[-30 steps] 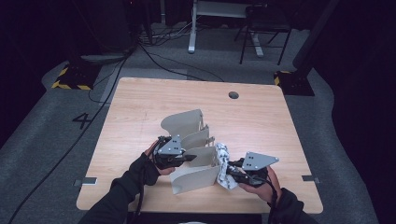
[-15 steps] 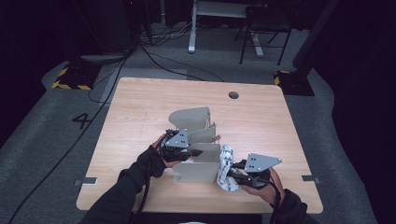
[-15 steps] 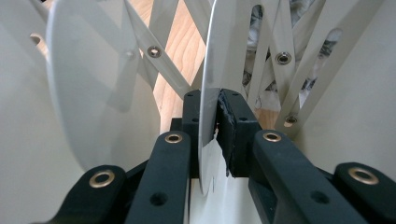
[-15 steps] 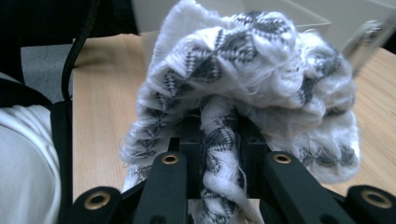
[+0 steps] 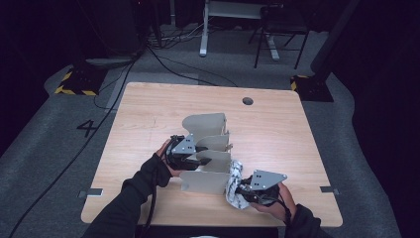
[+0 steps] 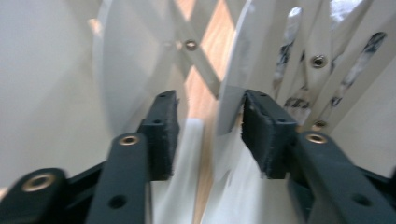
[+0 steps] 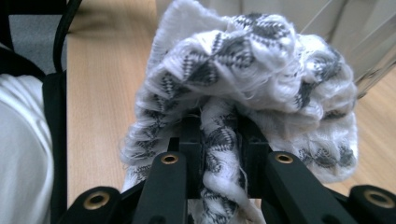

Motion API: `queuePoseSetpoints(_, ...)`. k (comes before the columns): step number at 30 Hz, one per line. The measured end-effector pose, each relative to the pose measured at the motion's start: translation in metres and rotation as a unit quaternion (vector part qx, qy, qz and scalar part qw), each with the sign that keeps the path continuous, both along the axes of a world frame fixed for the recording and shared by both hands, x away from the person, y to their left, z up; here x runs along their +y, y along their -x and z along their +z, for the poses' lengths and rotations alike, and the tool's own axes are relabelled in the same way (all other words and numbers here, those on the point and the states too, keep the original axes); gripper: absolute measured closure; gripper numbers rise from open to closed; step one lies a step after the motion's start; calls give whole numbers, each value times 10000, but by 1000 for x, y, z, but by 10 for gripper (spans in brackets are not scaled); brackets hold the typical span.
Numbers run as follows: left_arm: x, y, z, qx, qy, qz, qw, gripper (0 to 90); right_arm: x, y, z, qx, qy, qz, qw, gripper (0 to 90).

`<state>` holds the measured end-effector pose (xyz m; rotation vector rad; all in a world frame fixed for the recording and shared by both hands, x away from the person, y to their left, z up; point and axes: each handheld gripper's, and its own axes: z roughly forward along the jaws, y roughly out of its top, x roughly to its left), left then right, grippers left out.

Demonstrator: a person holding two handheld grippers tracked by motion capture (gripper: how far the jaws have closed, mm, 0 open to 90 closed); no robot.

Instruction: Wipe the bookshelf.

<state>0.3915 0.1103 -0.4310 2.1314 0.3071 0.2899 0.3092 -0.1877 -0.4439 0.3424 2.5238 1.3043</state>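
A grey expanding divider rack (image 5: pixel 205 126) stands mid-table on the wooden table (image 5: pixel 277 134). My left gripper (image 5: pixel 202 161) reaches in from the rack's left side, among its panels. Seen from the left gripper view, my left gripper (image 6: pixel 210 126) is open, and a pale divider panel (image 6: pixel 233 84) edge stands between the jaws, close to the right one. At the rack's front right corner, my right gripper (image 5: pixel 242 192) is shut on a white and grey patterned cloth (image 5: pixel 234 184). The bunched cloth (image 7: pixel 243 70) bulges over the right gripper (image 7: pixel 219 135), with a strand pinched between the jaws.
A round cable hole (image 5: pixel 247 101) sits near the table's far edge. Beyond the table are desk legs (image 5: pixel 203 29), a chair (image 5: pixel 277 34) and cables on the floor (image 5: pixel 168 59). Bare wood lies to the left, right and behind the rack.
My left gripper has moved farther in among the rack's panels, and the front panel now stands more upright. The right gripper with the cloth has barely shifted.
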Motion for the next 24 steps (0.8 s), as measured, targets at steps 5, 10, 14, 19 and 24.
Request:
queuePoseSetpoints(5, 19, 3, 11, -55, 135, 275, 9995, 449, -5, -1, 5, -84, -193, -117, 9997, 756)
queuePoseSetpoints(10, 44, 11, 17, -100, 163, 668, 9976, 375, -8, -2, 11, -180, -334, -240, 9990, 754)
queuePoseSetpoints(14, 62, 21, 12, -76, 17, 856, 9963, 351, -8, -3, 17, -308, -436, -370, 9979, 750)
queuePoseSetpoints(19, 73, 37, -8, 63, -503, 937, 9943, 331, -6, -4, 20, -365, -459, -399, 9975, 754)
queuePoseSetpoints(24, 70, 55, -35, 498, -802, 725, 9929, 324, -4, -7, 15, -298, -381, -383, 9981, 754)
